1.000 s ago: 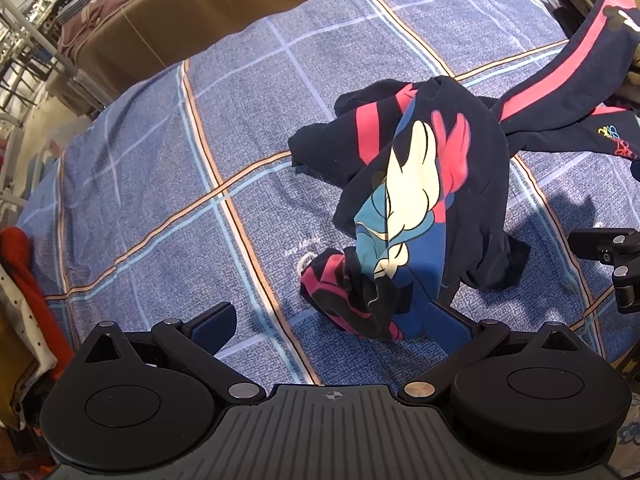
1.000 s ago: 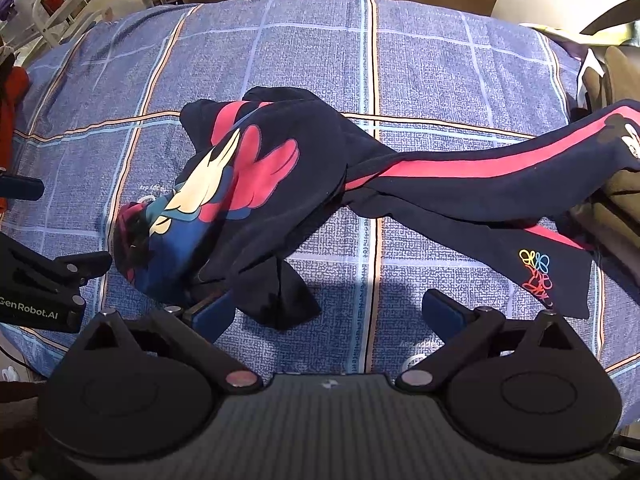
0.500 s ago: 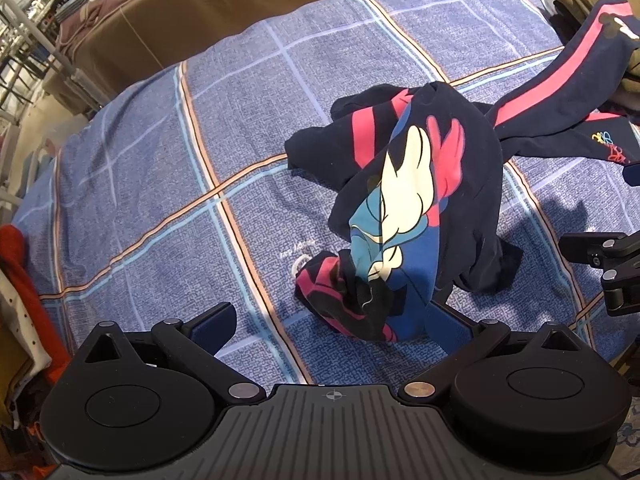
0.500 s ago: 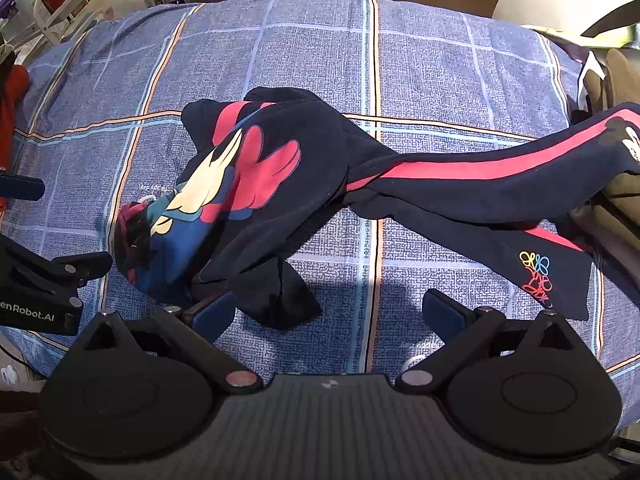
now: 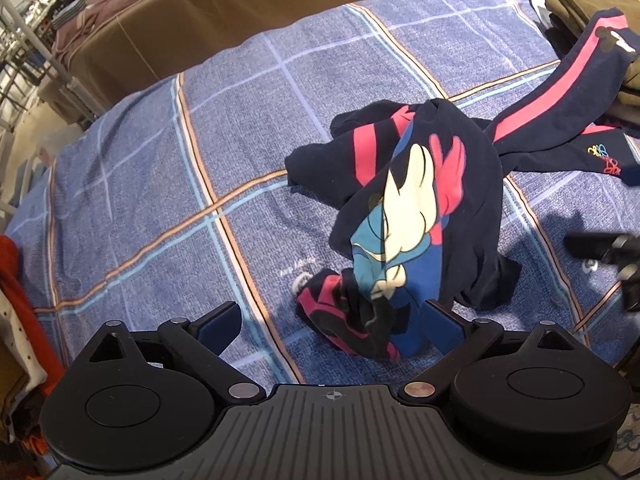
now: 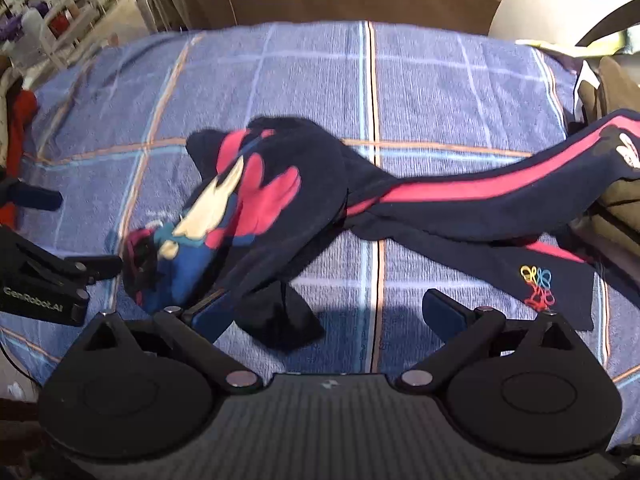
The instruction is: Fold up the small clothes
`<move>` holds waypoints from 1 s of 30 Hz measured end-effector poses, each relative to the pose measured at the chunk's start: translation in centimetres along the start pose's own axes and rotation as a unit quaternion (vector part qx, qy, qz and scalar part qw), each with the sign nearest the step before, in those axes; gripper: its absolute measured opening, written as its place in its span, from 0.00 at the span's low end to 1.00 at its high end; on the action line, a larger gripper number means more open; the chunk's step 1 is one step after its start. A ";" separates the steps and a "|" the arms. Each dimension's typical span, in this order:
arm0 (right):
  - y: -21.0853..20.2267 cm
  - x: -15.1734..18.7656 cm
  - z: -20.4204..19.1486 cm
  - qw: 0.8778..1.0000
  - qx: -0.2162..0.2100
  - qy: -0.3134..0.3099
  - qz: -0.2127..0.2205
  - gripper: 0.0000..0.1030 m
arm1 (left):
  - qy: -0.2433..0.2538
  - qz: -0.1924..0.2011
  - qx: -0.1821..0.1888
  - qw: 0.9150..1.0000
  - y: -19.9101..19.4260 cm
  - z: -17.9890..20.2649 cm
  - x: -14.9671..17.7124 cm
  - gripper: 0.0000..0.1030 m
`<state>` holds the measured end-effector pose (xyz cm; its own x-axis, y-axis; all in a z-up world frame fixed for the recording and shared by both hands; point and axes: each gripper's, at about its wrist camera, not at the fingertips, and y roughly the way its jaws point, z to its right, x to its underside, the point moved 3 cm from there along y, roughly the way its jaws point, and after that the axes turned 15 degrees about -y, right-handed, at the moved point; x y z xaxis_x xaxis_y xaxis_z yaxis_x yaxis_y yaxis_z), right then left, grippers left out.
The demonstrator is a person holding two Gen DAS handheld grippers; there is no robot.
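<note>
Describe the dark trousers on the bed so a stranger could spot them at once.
Start at the blue plaid bedspread. To the right of the crumpled navy top with the cartoon print, the navy trousers stretch toward the olive clothes pile. A long pink side stripe and a small rainbow emblem near one edge set them apart.

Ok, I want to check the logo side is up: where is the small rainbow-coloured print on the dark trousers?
In the right wrist view the rainbow-coloured print sits at lower right, near the hem of the navy red-striped trousers' nearer leg, on the blue checked bedspread.
</note>
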<state>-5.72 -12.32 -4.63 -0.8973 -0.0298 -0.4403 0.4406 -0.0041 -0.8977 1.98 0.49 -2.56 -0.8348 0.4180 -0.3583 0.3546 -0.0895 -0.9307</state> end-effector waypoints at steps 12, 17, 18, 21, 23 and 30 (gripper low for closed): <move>-0.4 1.2 3.3 0.995 -0.033 0.017 0.097 0.99 | -0.010 0.036 0.038 0.999 1.0 -1.4 1.0 1.00; 2.8 0.2 2.6 0.992 -0.075 0.060 0.081 0.98 | -0.040 0.028 0.066 0.997 1.0 -1.3 2.0 1.00; 3.5 -0.1 2.6 0.991 -0.085 0.072 0.076 0.98 | -0.043 0.026 0.064 0.997 1.0 -1.6 2.2 1.00; 6.0 -0.9 2.7 0.988 -0.097 0.097 0.070 0.88 | -0.062 0.017 0.045 0.997 1.0 -3.2 2.9 1.00; 8.0 -1.1 3.1 0.986 -0.094 0.124 0.053 0.86 | -0.078 0.008 0.028 0.997 1.2 -4.6 3.4 1.00; 12.5 -2.9 2.1 0.974 -0.136 0.181 0.029 0.18 | -0.135 -0.002 -0.005 0.991 0.7 -9.3 5.6 1.00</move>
<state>2.41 -14.37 -14.54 -0.8426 0.3324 -0.4237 0.5124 0.2529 -0.8207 1.50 11.21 -4.49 -0.9176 0.1618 -0.3632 0.3549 -0.0784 -0.9316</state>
